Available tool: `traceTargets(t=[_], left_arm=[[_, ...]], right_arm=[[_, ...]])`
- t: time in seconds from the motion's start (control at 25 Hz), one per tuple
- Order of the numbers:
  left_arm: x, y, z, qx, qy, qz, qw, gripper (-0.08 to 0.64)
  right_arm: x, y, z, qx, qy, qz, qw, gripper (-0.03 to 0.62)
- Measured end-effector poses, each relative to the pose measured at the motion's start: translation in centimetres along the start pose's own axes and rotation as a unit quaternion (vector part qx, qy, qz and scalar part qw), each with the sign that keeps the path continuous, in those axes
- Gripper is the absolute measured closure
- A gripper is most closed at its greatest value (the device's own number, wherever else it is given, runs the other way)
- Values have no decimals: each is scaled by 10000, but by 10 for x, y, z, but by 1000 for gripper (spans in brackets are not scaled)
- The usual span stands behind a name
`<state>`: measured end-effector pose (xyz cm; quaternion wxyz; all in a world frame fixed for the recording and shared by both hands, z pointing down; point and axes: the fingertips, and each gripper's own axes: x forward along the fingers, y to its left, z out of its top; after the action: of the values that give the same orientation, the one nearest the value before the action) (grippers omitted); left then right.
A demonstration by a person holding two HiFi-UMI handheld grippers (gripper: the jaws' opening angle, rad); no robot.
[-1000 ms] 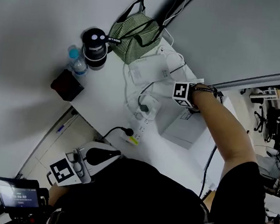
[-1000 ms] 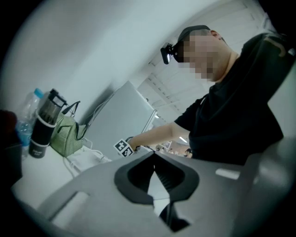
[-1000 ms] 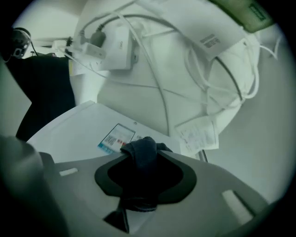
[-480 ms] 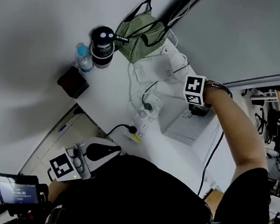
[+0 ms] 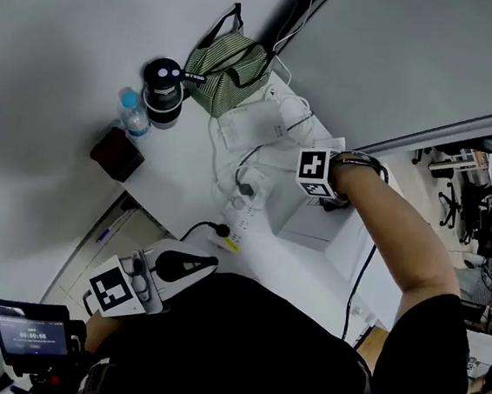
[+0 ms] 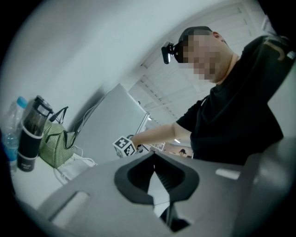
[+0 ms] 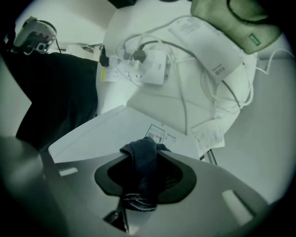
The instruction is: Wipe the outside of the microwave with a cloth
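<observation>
In the head view, the right gripper (image 5: 323, 194) reaches to centre right and presses down on the white microwave (image 5: 308, 229), while the left gripper (image 5: 208, 269) hangs idle at lower left, clear of the work. The left gripper view shows its jaws closed together, holding nothing. In the right gripper view, the jaws clamp a dark cloth (image 7: 141, 176) – bunched, probably for a firm wiping pad – against the microwave's top panel at lower centre.

My right claw (image 7: 144, 178) was clamped on the dark cloth (image 7: 143, 157), its bunched end at the white microwave (image 7: 101, 134) top. Beyond, a power strip (image 7: 122, 71) lay at the bench (image 7: 152, 104) edge.
</observation>
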<state>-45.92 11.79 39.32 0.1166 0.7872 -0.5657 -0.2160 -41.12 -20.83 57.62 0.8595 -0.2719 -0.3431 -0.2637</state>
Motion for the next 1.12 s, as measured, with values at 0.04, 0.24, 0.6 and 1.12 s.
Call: traceTargets(t=[0.04,0.24,0.6,1.12], left_arm=[[-5,2,-4,-54,24,93,9999,555],[-36,7,-29,-321,73,506,9982,555],[-27,9,-14,-201,-61,408,9989,555],[2,-5,3,25,-67,-170,9998,555]], right_arm=[[15,-4,14,-33,60,32,10000,468],[81,-21,71,-44,185,44,9998,472],[19,13,50,-347,-373,325,9982,465],[-19,71,23,-548,-399,206,9975,466]])
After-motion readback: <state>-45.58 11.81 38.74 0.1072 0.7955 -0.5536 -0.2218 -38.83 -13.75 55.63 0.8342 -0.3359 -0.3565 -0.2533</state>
